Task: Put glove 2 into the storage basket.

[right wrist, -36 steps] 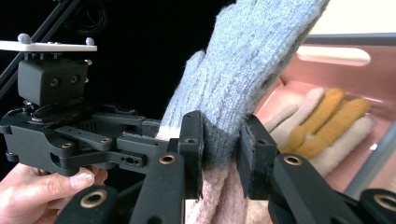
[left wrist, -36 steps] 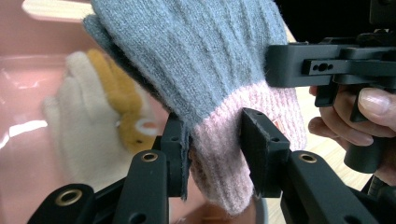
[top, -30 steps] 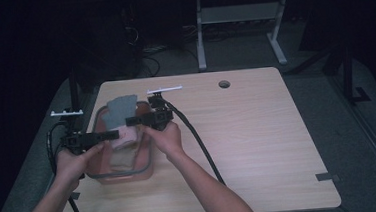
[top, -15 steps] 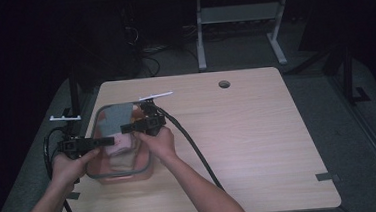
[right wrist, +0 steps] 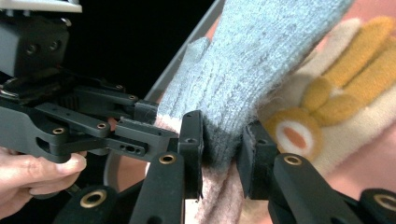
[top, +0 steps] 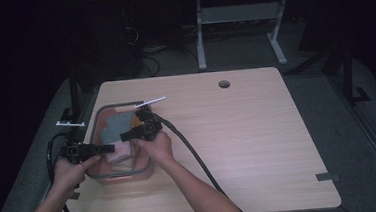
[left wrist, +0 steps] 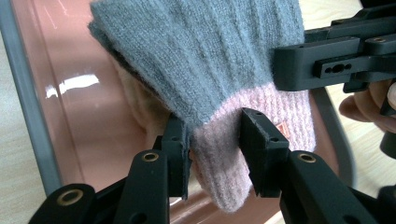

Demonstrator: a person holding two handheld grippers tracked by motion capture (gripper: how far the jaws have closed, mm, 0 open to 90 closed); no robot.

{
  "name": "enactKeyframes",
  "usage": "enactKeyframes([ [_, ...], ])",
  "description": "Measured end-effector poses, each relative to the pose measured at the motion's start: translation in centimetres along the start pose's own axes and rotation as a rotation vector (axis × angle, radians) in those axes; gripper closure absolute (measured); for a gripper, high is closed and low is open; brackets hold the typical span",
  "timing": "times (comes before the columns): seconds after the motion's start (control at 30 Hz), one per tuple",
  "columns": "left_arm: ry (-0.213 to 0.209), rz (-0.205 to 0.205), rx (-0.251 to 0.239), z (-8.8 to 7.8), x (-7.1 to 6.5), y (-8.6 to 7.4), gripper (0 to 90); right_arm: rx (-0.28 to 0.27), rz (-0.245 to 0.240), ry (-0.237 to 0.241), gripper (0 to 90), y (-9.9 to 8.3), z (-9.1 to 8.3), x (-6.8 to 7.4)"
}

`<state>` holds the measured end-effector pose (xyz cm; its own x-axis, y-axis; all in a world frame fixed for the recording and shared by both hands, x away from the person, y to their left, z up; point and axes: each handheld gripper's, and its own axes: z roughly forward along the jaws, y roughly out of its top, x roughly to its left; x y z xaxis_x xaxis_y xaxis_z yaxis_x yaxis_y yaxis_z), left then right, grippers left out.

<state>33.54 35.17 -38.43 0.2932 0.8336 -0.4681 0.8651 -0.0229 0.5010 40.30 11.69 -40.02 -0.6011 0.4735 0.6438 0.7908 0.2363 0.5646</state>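
While both of my hands have come lower than a second ago, the grey-and-pink knitted glove (left wrist: 219, 88) has gone down with them, from above the rim into the pink plastic bin (top: 112, 177); I read this as the glove being laid in the bin, with release the step not yet made. Left gripper (left wrist: 214, 149): jaws nearly together, pinching the pink cuff; right gripper (right wrist: 222, 154): jaws likewise narrow, clamped where grey knit meets pink. Beneath the glove lies a cream glove with orange fingers (right wrist: 336, 88), so the landing is soft. Edges: the bin's grey rim (top: 121, 105) rings both grippers closely, its left wall just beside my left jaws; the bin sits near the table's (top: 259, 146) left edge and front-left corner. Open room: the table's whole right half is bare, and straight up is free for withdrawing; a white stick-like object (top: 150, 102) lies just beyond the bin's far rim.
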Motion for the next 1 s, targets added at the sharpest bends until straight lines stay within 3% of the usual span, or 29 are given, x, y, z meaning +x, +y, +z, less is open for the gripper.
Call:
enactKeyframes([
  [0.13,0.008,0.013,0.016,0.3,0.1,-0.1,66.4,0.052,-0.039,-0.044,72.7,-0.2,0.6,0.3],
  [0.37,0.047,0.049,0.058,1.1,-0.3,-0.2,56.7,0.083,-0.083,-0.111,68.1,0.0,0.6,0.4],
  [0.5,0.081,0.084,0.061,0.9,-0.7,0.2,54.6,0.087,-0.059,-0.123,61.3,0.2,0.2,0.0],
  [1.0,0.107,0.095,0.026,0.1,-1.3,0.9,50.8,0.042,-0.056,-0.148,57.8,0.9,-2.2,-0.5],
])
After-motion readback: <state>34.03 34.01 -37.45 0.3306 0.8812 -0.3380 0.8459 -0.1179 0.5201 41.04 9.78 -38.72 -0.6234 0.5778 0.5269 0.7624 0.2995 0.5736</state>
